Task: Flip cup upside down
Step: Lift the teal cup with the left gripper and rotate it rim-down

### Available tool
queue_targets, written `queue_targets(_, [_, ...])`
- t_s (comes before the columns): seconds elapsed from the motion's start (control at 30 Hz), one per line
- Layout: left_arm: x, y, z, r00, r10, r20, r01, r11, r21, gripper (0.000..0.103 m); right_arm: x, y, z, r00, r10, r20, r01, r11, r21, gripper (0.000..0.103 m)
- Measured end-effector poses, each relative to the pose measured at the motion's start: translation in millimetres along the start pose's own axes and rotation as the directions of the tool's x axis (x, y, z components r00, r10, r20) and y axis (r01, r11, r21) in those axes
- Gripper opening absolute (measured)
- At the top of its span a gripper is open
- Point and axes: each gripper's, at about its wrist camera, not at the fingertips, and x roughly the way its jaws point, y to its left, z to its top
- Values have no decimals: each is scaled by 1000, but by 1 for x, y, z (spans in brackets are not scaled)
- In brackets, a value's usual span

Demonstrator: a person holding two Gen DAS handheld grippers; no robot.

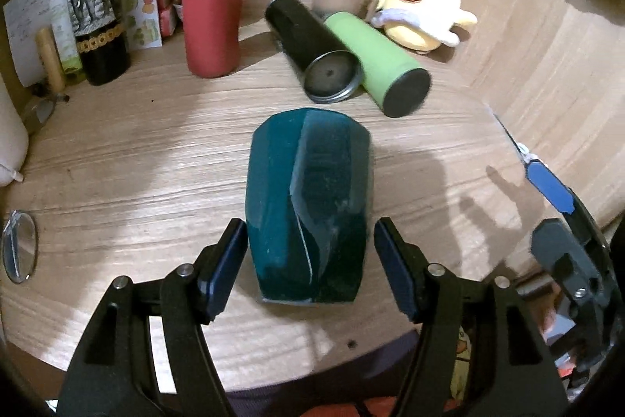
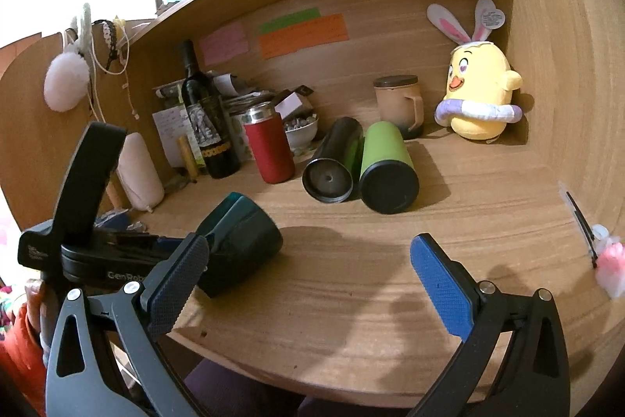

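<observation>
A dark teal faceted cup (image 1: 308,206) stands on the wooden desk (image 1: 136,151) between the fingers of my left gripper (image 1: 310,256). The jaws are open, one pad on each side of the cup, with small gaps showing. In the right wrist view the cup (image 2: 242,241) appears tilted, with the left gripper's body to its left. I cannot tell which end of the cup is the mouth. My right gripper (image 2: 308,284) is open and empty, hovering over the desk to the right of the cup. It also shows at the right edge of the left wrist view (image 1: 550,186).
Behind the cup lie a black tumbler (image 1: 308,45) and a green tumbler (image 1: 379,61) on their sides. A red flask (image 1: 211,22), a wine bottle (image 1: 97,6), a lidded mug (image 2: 398,104) and a yellow plush chick (image 2: 476,96) stand further back. A round lens (image 1: 19,245) lies left.
</observation>
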Motion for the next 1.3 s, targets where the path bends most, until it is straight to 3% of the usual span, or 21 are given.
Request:
queue_targets(0.17, [-32, 6, -4, 995, -28, 92, 26, 999, 24, 66, 2, 9, -2, 1000, 13, -17, -13, 1000, -11, 103])
queue_targets(0.4, [-66, 38, -7, 967, 77, 242, -80, 997, 4, 65, 48, 41, -7, 991, 94, -98, -96, 995, -16, 103])
queue_targets(0.57, [-60, 49, -7, 965, 93, 247, -104, 994, 33, 39, 87, 67, -21, 977, 121, -173, -126, 992, -18, 103])
queue_targets(0.67, [-54, 44, -7, 962, 93, 255, -114, 991, 68, 31, 102, 78, -28, 978, 104, -183, -112, 993, -34, 102])
queue_targets(0.87, [-45, 30, -5, 958, 70, 277, -107, 987, 119, 27, 101, 75, -31, 985, 73, -157, -82, 995, -48, 78])
queue_targets(1.03, [-26, 20, 3, 970, 31, 241, -59, 993, 107, 27, 97, 69, -30, 981, 110, -157, -118, 992, -46, 66])
queue_targets(1.3, [-22, 10, 8, 969, 18, 246, -43, 994, 98, 26, 81, 62, -28, 987, 88, -133, -98, 993, -71, 56])
